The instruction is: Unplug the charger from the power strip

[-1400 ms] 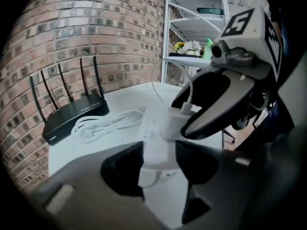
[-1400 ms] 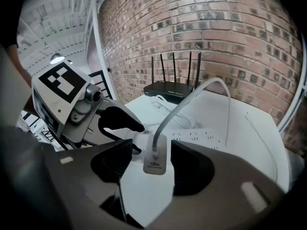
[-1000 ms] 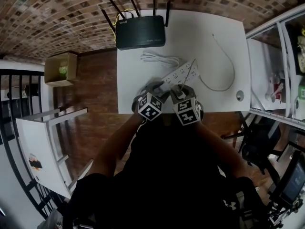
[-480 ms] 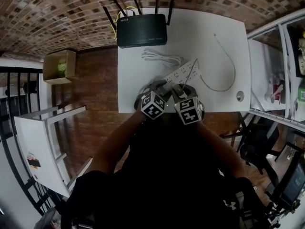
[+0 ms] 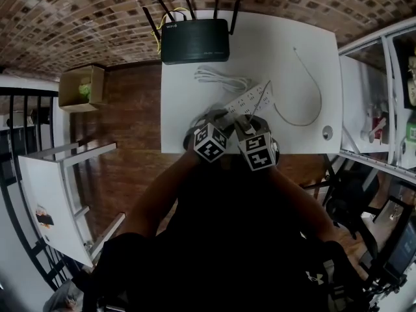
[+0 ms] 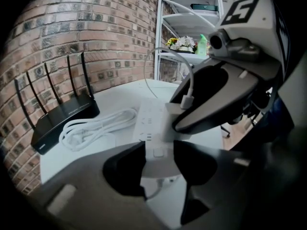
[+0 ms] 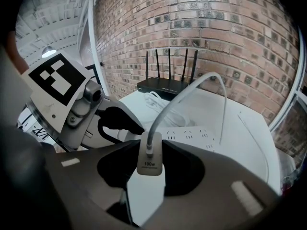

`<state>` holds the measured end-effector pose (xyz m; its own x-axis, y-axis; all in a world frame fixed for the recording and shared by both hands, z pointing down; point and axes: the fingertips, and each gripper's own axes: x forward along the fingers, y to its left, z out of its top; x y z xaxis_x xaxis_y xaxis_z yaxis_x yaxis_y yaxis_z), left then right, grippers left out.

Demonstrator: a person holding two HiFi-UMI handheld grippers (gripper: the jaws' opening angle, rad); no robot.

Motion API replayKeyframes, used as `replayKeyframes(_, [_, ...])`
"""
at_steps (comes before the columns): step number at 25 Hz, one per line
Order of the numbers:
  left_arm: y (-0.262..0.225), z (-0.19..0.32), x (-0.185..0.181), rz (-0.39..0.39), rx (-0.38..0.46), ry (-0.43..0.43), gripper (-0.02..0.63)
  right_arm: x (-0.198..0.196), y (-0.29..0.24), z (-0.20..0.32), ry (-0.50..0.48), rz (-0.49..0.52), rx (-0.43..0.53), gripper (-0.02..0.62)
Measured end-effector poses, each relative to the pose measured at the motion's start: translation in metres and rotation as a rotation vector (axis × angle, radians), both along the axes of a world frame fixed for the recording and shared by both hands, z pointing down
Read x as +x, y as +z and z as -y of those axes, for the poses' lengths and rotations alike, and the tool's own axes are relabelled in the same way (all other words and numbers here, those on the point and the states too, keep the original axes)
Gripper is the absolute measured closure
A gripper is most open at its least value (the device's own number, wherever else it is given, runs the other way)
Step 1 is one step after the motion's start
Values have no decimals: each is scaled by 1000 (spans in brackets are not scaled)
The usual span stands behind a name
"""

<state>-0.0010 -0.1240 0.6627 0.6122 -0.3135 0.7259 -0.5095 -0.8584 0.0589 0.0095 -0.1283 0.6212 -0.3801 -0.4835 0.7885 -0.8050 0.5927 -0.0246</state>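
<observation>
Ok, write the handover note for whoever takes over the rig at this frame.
Left gripper: jaws shut on the near end of the power strip, which lies on the white table.
Right gripper: jaws shut on the charger, its cable attached.
Done: both grasps are made.
Left to do: the charger looks seated in the strip. Pull it straight out while holding the strip down.
</observation>
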Motion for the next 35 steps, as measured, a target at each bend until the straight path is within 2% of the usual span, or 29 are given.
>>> replayKeyframes(6, [0, 1, 0, -7, 5, -8, 420, -3, -17, 2, -32, 15, 57, 454])
replayKeyframes(9, [1, 0, -1, -9, 3, -17, 420, -1, -14, -3, 3, 71, 25, 454])
replayKeyframes(13, [2, 2, -2, -6, -12, -42, 423, 14, -8, -4, 76, 176, -17, 454])
replayKeyframes(17, [3, 9, -6, -9, -28, -108, 475, 31, -15, 6, 195, 314, -55, 454])
replayKeyframes(21, [-4, 4, -4, -19, -30, -104, 451, 48, -23, 12, 303, 430, -84, 454])
replayKeyframes(30, [-37, -3, 0, -106, -24, -156, 451, 77, -30, 18, 420, 554, -110, 454])
replayKeyframes(35, [-48, -9, -8, -131, -41, -194, 451, 112, -27, 17, 537, 654, -129, 454])
